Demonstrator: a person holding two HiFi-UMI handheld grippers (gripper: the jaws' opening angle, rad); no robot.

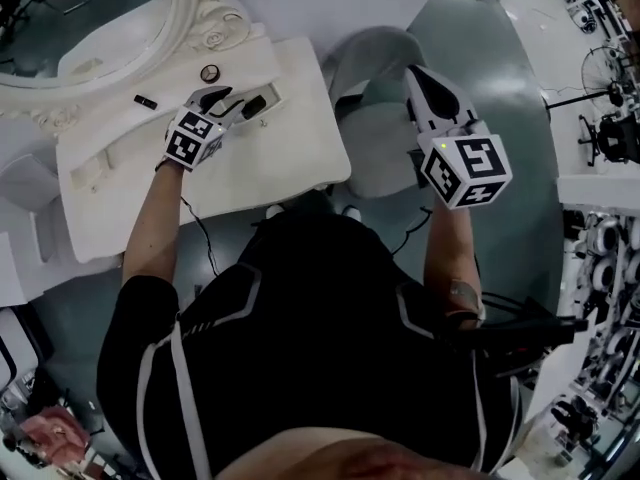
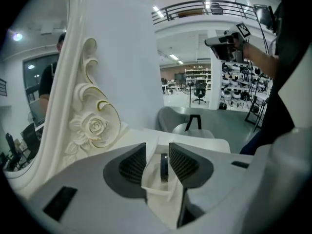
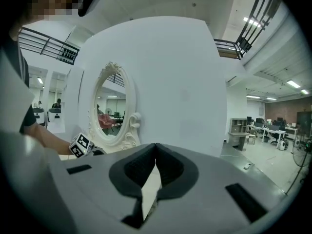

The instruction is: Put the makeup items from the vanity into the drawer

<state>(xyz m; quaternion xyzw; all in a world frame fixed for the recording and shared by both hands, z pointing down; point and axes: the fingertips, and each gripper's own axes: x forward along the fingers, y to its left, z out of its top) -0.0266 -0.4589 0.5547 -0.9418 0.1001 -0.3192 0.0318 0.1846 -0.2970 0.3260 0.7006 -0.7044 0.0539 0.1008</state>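
I am holding the right gripper (image 1: pixel 418 76) out past the worktop's (image 1: pixel 250 168) right edge, over a grey chair (image 1: pixel 375 133). Its jaws are sitting together with nothing between them.

I am hovering the left gripper (image 1: pixel 235 106) above the worktop, toward its right edge and pointing downward. Its jaws are standing wide apart and are not pressing on anything. Through the gap in the left gripper view I am looking down into a small white open compartment, which I take to be the drawer (image 2: pixel 150 185). A dark round item (image 2: pixel 164 167) is standing on its edge inside, apart from both pads.

Farther back, near the worktop's far edge, a round compact (image 1: pixel 210 72) is lying just in front of the carved mirror frame (image 1: pixel 215 28). A small black stick (image 1: pixel 145 100) is lying to its left, nearer the far left corner.

I am judging the task as partly done. One item appears to be in the drawer, and at least those two are waiting on the worktop. I cannot tell whether the drawer is holding anything else.
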